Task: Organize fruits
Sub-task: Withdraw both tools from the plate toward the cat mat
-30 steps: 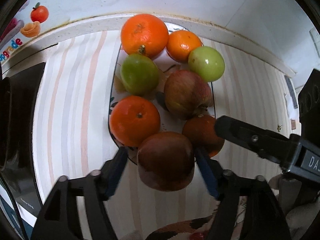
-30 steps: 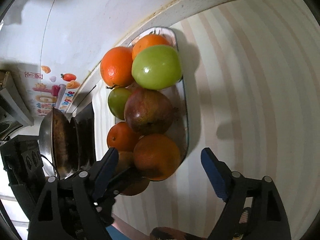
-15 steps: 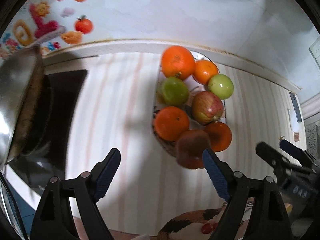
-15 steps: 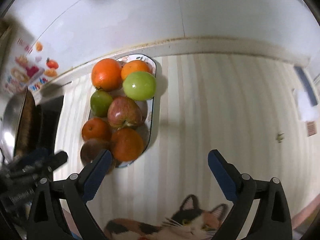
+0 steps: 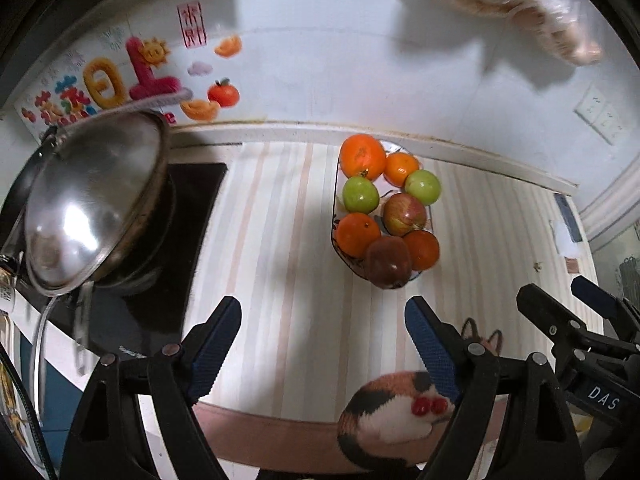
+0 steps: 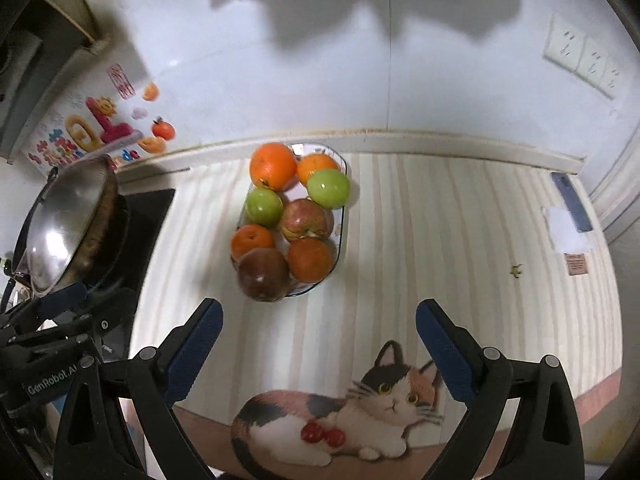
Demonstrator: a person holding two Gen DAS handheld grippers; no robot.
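- left gripper: black plastic arms; blue, finely textured finger pads; round silver screws at the joints
- right gripper: same black frame and blue pads; white "DAS" lettering on its side

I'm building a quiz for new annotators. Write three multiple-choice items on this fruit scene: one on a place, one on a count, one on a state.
1. Where does the dark red apple lie on the oval glass plate?
A. end nearest the grippers
B. end by the wall
C. off the plate

2. How many green apples are on the plate?
A. one
B. two
C. four

3. What state is the right gripper in?
A. shut on an orange
B. shut, empty
C. open, empty

Answers:
1. A, it sits at the plate's near end, overhanging the rim.
2. B, one green apple lies left, another green apple right.
3. C, its jaws are spread wide with only the striped mat between them.
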